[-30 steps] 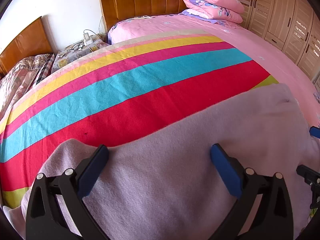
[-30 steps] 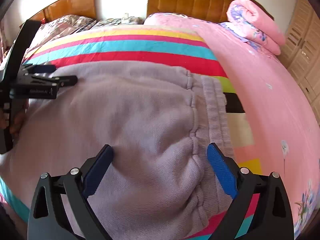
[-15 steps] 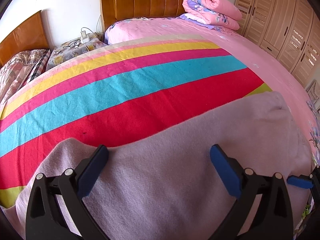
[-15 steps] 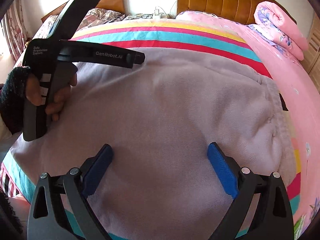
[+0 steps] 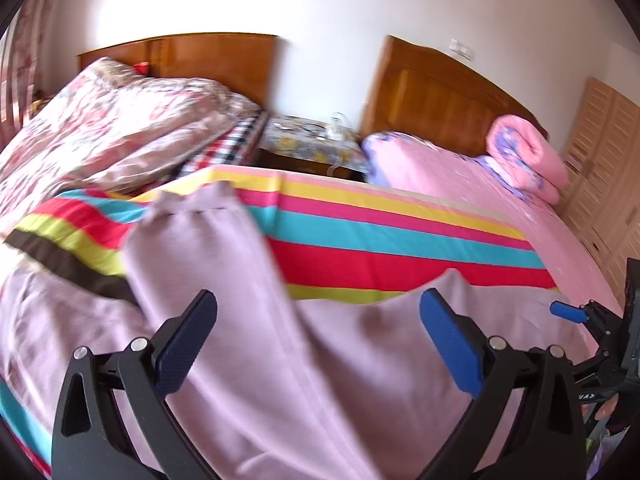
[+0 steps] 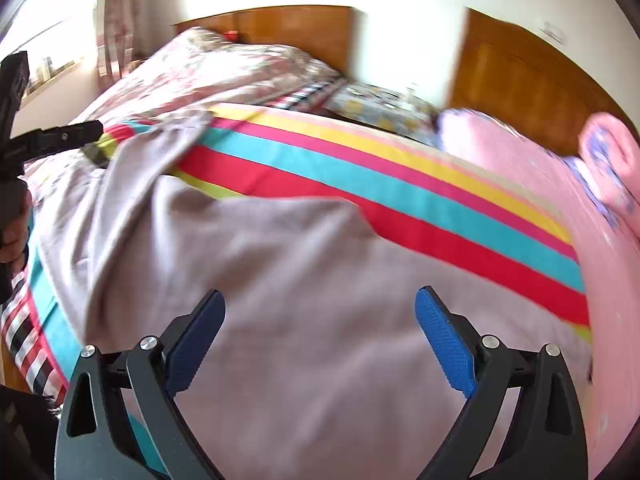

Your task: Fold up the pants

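Lilac sweatpants [image 5: 328,380] sprawl across the striped blanket [image 5: 380,240] on a bed beneath two wooden headboards, both hand-held grippers [image 5: 318,338] [image 6: 320,332] hovering agape, empty.

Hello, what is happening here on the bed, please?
A person holds a two-finger gripper in each hand over lilac pants that lie on a striped blanket on the bed. The left gripper and the right gripper are both open and grip nothing. One leg of the pants stretches away toward the far edge of the blanket. The pants look only partly folded, and the pictures are blurred.
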A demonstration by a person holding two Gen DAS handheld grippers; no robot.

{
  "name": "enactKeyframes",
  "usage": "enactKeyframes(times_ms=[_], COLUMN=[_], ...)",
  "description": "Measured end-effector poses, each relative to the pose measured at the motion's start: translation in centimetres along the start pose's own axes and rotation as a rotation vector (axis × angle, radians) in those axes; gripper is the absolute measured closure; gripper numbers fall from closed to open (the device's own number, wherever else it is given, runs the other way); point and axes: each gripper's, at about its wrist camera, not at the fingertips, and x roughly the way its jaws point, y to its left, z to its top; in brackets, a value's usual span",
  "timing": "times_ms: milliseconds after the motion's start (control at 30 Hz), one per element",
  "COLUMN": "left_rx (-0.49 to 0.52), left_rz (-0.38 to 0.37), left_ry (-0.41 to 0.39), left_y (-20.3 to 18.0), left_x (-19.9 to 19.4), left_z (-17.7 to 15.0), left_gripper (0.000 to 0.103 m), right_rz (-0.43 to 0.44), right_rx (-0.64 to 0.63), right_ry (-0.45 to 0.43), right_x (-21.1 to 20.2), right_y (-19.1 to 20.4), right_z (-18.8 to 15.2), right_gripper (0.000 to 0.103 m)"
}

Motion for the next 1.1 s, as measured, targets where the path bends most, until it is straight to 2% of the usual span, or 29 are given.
enactKeyframes(times_ms=[133, 200, 333, 367, 433, 467, 600, 700, 800, 900, 967, 1000, 1033, 1067, 1100], left_rx=[-0.275, -0.422, -0.589, -0.619, -0.681, -0.701, -0.710, -0.680, -0.704, -0.711, -0.708, -0.711, -0.710, -0.711, -0.710], left_rz=[0.251, 0.333, 0.378, 0.363, 0.341, 0.328, 0.288, 0.295, 0.333, 0.339, 0.343, 0.341, 0.327, 0.307, 0.305], left_ry=[-0.036, -0.039, -0.070, -0.075, -0.097, -0.101, -0.100, -0.093, -0.057, -0.058, -0.059, -0.060, -0.053, -0.049, -0.067], left_y=[13.2, 19.0, 26.1, 27.3, 29.1, 29.5, 30.2, 29.7, 30.3, 30.3, 30.1, 30.3, 30.4, 30.4, 30.2], left_x=[-4.5, -6.4, -9.1, -9.5, -9.7, -9.6, -8.5, -7.5, -6.2, -5.8, -5.8, -5.7, -5.6, -5.6, -6.0], left_z=[-3.0, -4.7, -7.5, -8.1, -9.0, -9.3, -9.3, -8.7, -9.0, -9.3, -9.4, -9.4, -9.5, -9.5, -9.5], left_gripper=[0.002, 0.003, 0.006, 0.010, 0.018, 0.021, 0.033, 0.039, 0.039, 0.038, 0.040, 0.062, 0.082, 0.097, 0.098], right_rz=[0.279, 0.401, 0.603, 0.646, 0.719, 0.753, 0.797, 0.808, 0.829, 0.813, 0.836, 0.853, 0.845, 0.835, 0.823], right_rx=[-0.204, -0.295, -0.405, -0.408, -0.386, -0.380, -0.399, -0.434, -0.450, -0.470, -0.473, -0.477, -0.490, -0.515, -0.528], right_ry=[-0.043, -0.046, 0.024, 0.044, 0.077, 0.097, 0.148, 0.172, 0.195, 0.243, 0.239, 0.237, 0.215, 0.180, 0.142], right_x=[4.9, 7.4, 12.7, 13.7, 15.8, 16.9, 19.5, 21.0, 22.4, 24.0, 24.3, 24.2, 23.6, 22.8, 21.9], right_y=[9.2, 14.4, 24.3, 26.9, 30.7, 32.4, 37.4, 39.4, 40.6, 41.6, 41.7, 41.8, 41.8, 41.8, 41.8], right_z=[7.6, 10.9, 16.9, 17.9, 19.8, 20.5, 21.7, 22.3, 22.7, 22.5, 22.2, 22.0, 21.8, 21.7, 21.7], right_gripper=[0.011, 0.011, 0.020, 0.022, 0.036, 0.037, 0.048, 0.053, 0.054, 0.054, 0.062, 0.078, 0.083, 0.087, 0.088])
